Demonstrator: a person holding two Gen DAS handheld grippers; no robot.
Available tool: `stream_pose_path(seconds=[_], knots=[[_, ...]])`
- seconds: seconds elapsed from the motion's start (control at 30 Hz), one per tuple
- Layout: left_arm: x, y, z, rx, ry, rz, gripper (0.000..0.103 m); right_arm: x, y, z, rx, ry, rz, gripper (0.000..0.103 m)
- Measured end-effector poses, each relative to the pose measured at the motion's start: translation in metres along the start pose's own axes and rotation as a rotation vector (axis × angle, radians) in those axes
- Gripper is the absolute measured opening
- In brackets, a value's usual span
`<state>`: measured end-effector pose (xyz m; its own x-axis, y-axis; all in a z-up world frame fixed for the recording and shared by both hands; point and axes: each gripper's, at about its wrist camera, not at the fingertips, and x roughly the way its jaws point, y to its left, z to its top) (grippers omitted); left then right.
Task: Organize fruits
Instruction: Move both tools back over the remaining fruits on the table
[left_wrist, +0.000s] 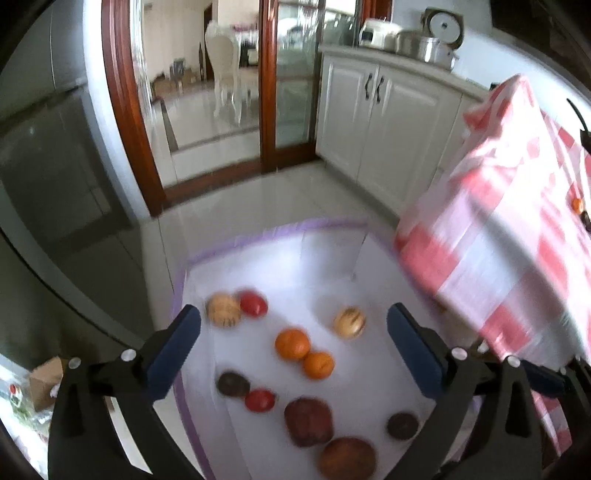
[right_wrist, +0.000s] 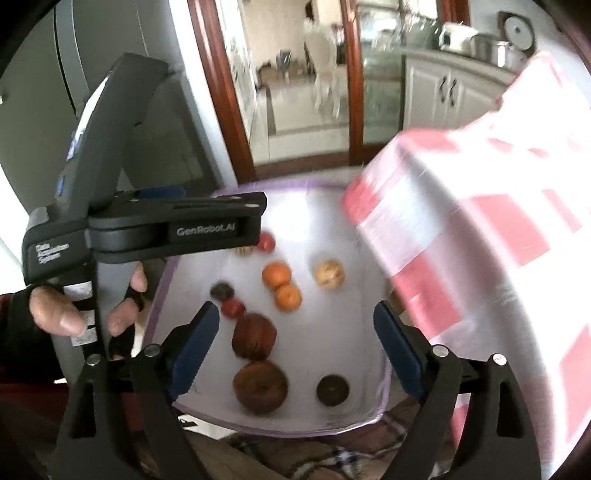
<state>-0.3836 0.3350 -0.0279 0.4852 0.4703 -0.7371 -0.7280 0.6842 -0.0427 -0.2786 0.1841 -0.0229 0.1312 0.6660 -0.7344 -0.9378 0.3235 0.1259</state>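
Both tools wide open, nothing gripped: left tool (left_wrist: 293, 352) and right tool (right_wrist: 295, 349) hang above the white purple-rimmed basket (right_wrist: 162, 291), which sits below and ahead of them. Fruit lies loose on its floor between my fingers: two oranges (left_wrist: 291, 343), two tomatoes (left_wrist: 253, 303), pale striped ones (left_wrist: 349, 322), dark ones nearest me. One orange fruit (left_wrist: 576, 205) sits on the checked worktop (left_wrist: 498, 221), right of the left tool. Reads mostly done; that one looks left.
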Motion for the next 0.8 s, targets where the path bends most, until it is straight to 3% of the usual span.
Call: stream_pose_path(seconds=[0.23,0.4,0.57,0.73,0.8], knots=[[-0.035,-0.081,0.038,0.154,-0.142,-0.062,0.101,-0.066,-0.044,0.001,0.113,-0.186,-0.036,0.087],[-0.046,-0.165,0.071,0.218,-0.176,-0.206,0.101,-0.131,-0.099,-0.006,0.211,-0.31,-0.222,0.088],[-0.027,-0.286,0.095,0.292,-0.089,-0.414,0.101,-0.184,-0.199,-0.018,0.428,-0.321,-0.419,0.088],[0.007,-0.406,0.092,0.362,0.051,-0.587,0.101,-0.214,-0.309,-0.038,0.63,-0.322,-0.591,0.088],[0.016,-0.434,0.088,0.356,0.076,-0.637,0.101,-0.219,-0.35,-0.051,0.688,-0.311,-0.635,0.088]])
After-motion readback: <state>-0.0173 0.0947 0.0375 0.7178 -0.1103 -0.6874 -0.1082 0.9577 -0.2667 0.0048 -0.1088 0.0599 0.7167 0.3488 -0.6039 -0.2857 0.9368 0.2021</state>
